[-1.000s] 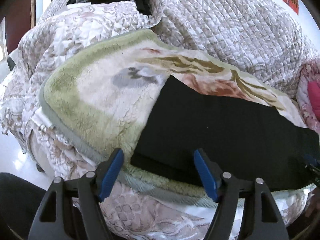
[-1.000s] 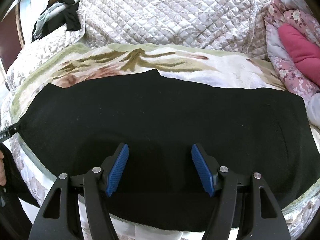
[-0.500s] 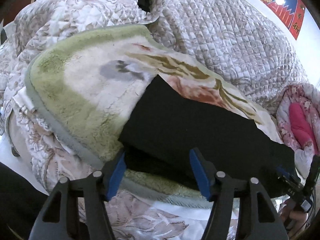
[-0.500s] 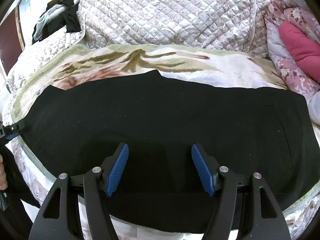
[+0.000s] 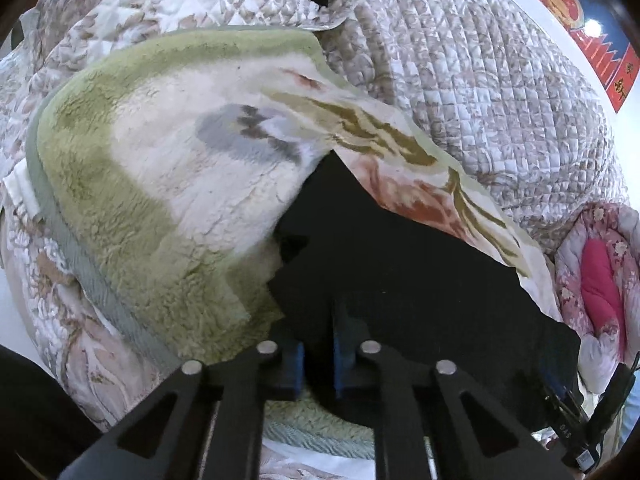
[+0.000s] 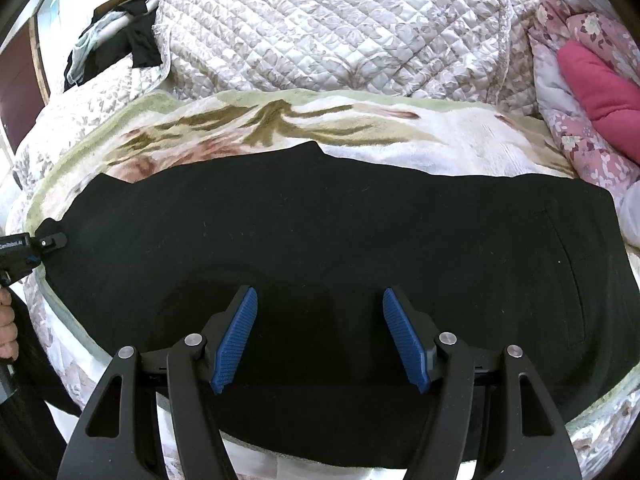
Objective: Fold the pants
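Note:
Black pants [image 6: 340, 232] lie flat, folded lengthwise, across a fleece blanket [image 6: 400, 136] on a bed. My left gripper [image 5: 318, 356] is shut on the near corner of the pants' leg end [image 5: 400, 272], which bunches slightly beside it. It also shows in the right wrist view [image 6: 48, 240], at the pants' far left end. My right gripper [image 6: 320, 336] is open and empty, hovering over the pants' near edge at mid-length. It shows at the lower right of the left wrist view [image 5: 580, 412].
A green-edged fleece blanket [image 5: 132, 184] covers the bed. A quilted cover [image 6: 340, 32] is heaped behind. Pink floral bedding [image 6: 592, 92] lies at the right. Dark clothes [image 6: 116, 48] are piled at the back left.
My left gripper moved in over the pants' leg end and closed on its corner. The right gripper stayed open and still.

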`<state>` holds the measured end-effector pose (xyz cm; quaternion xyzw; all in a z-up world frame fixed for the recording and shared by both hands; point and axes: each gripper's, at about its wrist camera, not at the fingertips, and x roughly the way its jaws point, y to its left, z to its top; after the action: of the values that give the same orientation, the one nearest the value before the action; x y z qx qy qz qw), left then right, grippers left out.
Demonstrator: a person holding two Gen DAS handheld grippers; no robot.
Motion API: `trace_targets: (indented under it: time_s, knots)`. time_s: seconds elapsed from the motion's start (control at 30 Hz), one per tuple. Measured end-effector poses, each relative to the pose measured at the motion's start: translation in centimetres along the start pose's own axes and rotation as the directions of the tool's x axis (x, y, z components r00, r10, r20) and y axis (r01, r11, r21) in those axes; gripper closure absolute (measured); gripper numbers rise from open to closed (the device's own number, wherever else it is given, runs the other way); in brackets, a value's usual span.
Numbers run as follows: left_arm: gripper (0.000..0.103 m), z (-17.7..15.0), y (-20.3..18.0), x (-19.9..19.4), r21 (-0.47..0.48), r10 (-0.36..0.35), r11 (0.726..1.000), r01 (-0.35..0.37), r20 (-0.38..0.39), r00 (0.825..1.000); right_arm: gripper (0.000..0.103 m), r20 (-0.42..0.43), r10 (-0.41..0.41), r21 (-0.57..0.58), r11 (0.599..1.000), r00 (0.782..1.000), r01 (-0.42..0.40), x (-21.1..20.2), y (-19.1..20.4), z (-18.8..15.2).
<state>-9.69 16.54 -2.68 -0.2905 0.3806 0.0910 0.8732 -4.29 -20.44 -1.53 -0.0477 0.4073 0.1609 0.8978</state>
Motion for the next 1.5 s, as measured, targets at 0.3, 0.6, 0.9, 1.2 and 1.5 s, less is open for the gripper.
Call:
trace_targets:
  time_s: [0.3,0.6,0.9,1.2,1.5]
  knots:
    - [0.093,1.5,-7.6,-2.7,0.191,-0.172,0.968,0.161,0.041,0.984,0.037,0.043,-0.002,0.128,0.992,0.999,-0.003,-1.4,-1.7,0.4]
    - [0.093,-3.0,-21.1,-0.2,0.429,-0.364,0.813,0.394,-0.154,0.919,0.037,0.082,-0.028,0.271,0.963,0.996,0.005,-3.1,-5.1,0.5]
    - [0.088,-8.7,-23.6,4.0,0.453,-0.336,0.738,0.5,-0.395,0.855,0.037,0.082,-0.04,0.383,0.924,0.996,0.006,-3.7,-8.1,0.1]
    - [0.052,-3.1,-18.7,-0.1,0.433,-0.351,0.811,0.393,-0.178,0.919,0.037,0.093,0.119,0.388,0.91,0.989,-0.146,-2.7,-7.2,0.3]
    - [0.052,-2.6,-13.2,3.2,0.367,-0.163,0.905,0.217,-0.174,0.971,0.037,0.038,0.213,0.31,0.926,0.976,-0.214,0.4,-3.9,1.1]
